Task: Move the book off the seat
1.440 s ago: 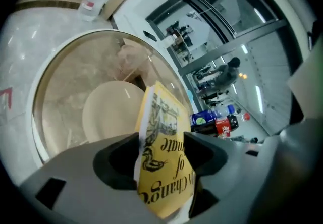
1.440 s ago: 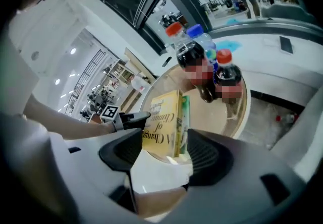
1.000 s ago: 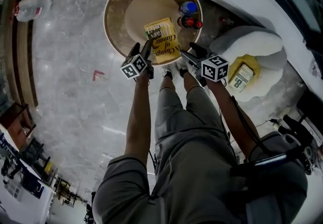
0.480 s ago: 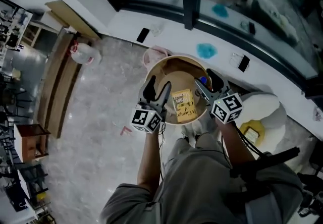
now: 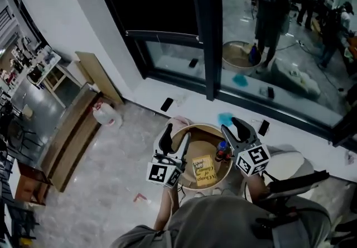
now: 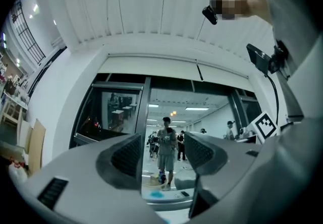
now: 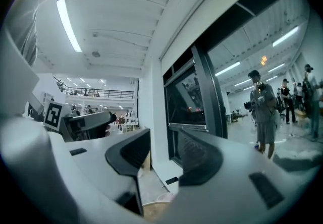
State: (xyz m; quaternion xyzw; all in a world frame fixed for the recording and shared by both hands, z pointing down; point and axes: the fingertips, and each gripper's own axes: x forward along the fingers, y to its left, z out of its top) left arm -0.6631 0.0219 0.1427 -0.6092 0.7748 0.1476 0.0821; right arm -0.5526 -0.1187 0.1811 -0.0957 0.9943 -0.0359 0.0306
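Left tongs point(image 5: 176, 134) and right tongs point(image 5: 234, 127): grey, black-padded, black-and-white marker cubes point(image 5: 164, 173); grey shirt point(image 5: 223, 222)

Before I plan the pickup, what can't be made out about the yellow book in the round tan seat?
Head view: cover print on the yellow book is too small to read.
Head view: left rim of the round tan seat sits behind the left gripper.
Both gripper views: book out of frame; they face the window.

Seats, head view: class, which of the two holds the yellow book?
The round tan seat holds the book; the white seat to its right shows none.
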